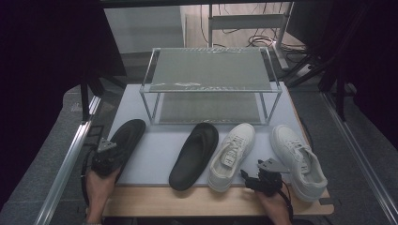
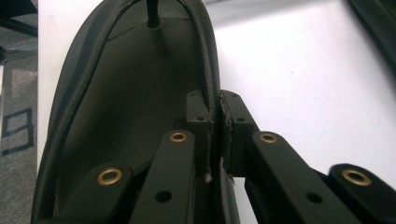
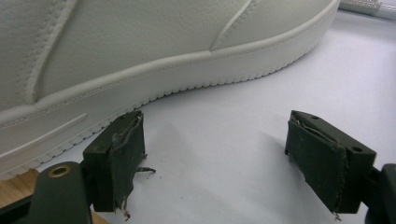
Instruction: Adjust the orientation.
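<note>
Our left claw [image 2: 215, 140] is clenched on the black slipper's [image 2: 140, 93] rim. Our right claw [image 3: 215, 163] stands released beside a white sneaker [image 3: 140, 56].

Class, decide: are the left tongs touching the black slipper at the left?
Touching. The left gripper view shows the left tongs shut on the side rim of the black slipper, pads pressed against it.

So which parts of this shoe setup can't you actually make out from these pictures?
- Heel of the left black slipper: high view, the left gripper covers it.
- Its toe: left gripper view, cut by the top edge.
- White sneaker: right gripper view, cut off above its sidewall by the edges.
- Rack lower shelf: high view, glare.
</note>
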